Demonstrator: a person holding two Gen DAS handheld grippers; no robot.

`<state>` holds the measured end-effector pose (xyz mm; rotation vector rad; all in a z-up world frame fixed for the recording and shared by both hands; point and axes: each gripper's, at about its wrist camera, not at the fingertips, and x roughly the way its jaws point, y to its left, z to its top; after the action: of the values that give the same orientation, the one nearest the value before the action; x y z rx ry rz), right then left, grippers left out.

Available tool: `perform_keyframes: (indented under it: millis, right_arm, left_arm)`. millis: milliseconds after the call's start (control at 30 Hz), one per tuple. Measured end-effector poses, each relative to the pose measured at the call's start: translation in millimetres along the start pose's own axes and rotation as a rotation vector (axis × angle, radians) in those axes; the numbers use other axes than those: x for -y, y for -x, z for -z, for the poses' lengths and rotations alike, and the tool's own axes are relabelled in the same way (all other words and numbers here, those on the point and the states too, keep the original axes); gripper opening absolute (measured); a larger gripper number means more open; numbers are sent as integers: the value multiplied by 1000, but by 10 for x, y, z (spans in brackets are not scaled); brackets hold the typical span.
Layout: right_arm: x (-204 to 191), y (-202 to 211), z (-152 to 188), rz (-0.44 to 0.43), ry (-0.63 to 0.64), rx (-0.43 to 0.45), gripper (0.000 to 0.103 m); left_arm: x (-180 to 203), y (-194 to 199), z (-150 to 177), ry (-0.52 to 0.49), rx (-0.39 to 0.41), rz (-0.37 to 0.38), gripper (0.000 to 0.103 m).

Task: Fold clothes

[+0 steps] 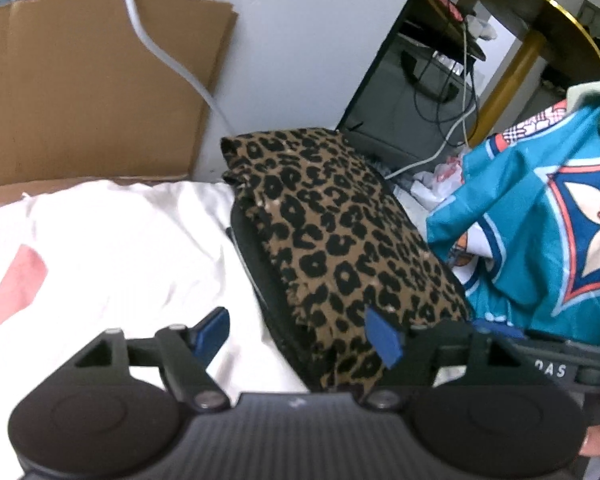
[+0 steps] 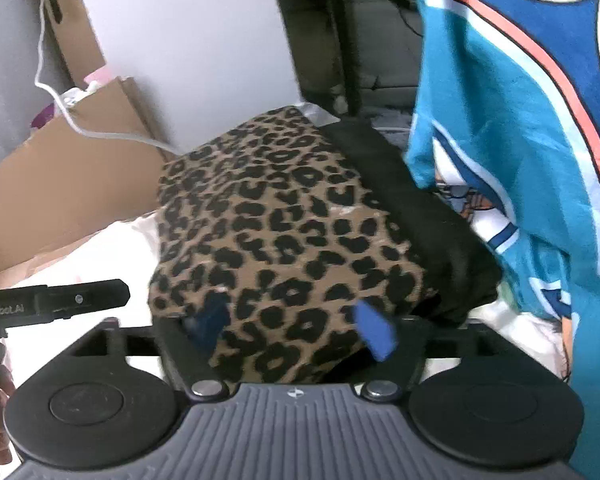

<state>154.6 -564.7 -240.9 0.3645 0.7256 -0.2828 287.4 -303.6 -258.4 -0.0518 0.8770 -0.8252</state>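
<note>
Both tongs spread wide, gripping nothing: left tongs [image 1: 300,336] and right tongs [image 2: 294,326] straddle the folded leopard cloth's [image 1: 340,236] near edge.

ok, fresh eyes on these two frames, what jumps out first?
The folded leopard-print garment dominates both views, lying on a black garment on the white sheet, just ahead of both grippers. Next, the bright teal patterned cloth hangs at the right, close to the lens in the right wrist view. A cardboard box stands behind at the left.
</note>
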Motion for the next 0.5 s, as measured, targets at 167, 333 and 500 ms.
perform_keyframes:
  millis: [167, 333, 500]
  right_arm:
    - [-187, 63, -22, -12, 57, -54, 102]
    - [-257, 172, -47, 16, -7, -71, 102]
    - [-342, 333, -52, 37, -58, -79, 102]
  left_arm:
    - [-51, 337, -48, 2, 63, -41, 98]
    - [-44, 603, -30, 6, 57, -102, 100]
    - [-110, 750, 63, 55, 22, -159, 103]
